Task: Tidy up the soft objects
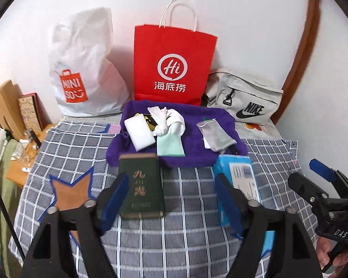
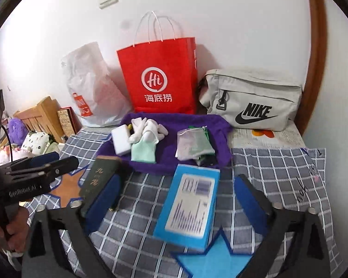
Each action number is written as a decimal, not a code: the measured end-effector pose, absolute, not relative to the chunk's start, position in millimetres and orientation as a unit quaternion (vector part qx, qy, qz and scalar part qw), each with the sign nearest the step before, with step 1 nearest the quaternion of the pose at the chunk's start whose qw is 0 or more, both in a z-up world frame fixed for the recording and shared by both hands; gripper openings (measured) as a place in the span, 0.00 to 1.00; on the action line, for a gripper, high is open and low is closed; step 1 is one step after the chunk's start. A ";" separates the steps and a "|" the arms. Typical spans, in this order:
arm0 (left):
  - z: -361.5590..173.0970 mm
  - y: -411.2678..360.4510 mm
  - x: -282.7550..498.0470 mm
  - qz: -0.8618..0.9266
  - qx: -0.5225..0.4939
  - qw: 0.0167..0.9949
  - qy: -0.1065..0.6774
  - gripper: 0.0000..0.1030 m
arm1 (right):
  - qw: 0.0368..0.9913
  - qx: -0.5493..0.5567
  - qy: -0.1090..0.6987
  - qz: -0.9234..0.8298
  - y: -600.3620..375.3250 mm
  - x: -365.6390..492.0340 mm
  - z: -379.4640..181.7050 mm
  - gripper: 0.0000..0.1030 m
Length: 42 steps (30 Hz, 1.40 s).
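Grippers between picks: left gripper [image 1: 171,199] and right gripper [image 2: 178,199], both released and empty.
Next we reach to twelve o'clock for the socks [image 1: 170,136] on the purple towel [image 1: 192,155], judging them unsorted.

Each black claw [image 1: 171,199] [image 2: 176,197] has blue-padded fingers [image 1: 114,199], silver screws and white lettering on its body.

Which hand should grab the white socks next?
Probably the left gripper: it is open and empty, and the white socks lie almost straight ahead of it. From the right gripper they sit off to the left.
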<state>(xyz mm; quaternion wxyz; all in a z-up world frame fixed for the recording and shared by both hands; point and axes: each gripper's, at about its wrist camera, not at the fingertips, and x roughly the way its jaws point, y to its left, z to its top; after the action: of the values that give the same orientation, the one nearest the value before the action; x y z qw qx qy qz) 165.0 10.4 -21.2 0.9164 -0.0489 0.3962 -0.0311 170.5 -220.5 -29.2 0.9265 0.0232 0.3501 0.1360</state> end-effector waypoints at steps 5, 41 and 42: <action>-17.4 -6.8 119.9 -0.022 -0.023 0.924 0.382 0.97 | 0.930 0.015 0.348 0.115 -223.0 127.7 -26.8 1.00; 0.7 -16.3 27.2 0.016 -0.007 0.939 0.343 0.97 | 0.943 0.013 0.321 0.091 -237.5 30.0 -20.9 1.00; 0.5 -16.1 27.3 0.015 -0.008 0.939 0.343 0.97 | 0.942 0.013 0.321 0.091 -237.2 29.8 -20.8 1.00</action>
<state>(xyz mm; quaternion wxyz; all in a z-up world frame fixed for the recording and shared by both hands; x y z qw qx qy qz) 27.3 -16.1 0.5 0.9392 -0.0077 0.3428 0.0155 29.8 -237.2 -20.8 0.9425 0.0128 0.3213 0.0913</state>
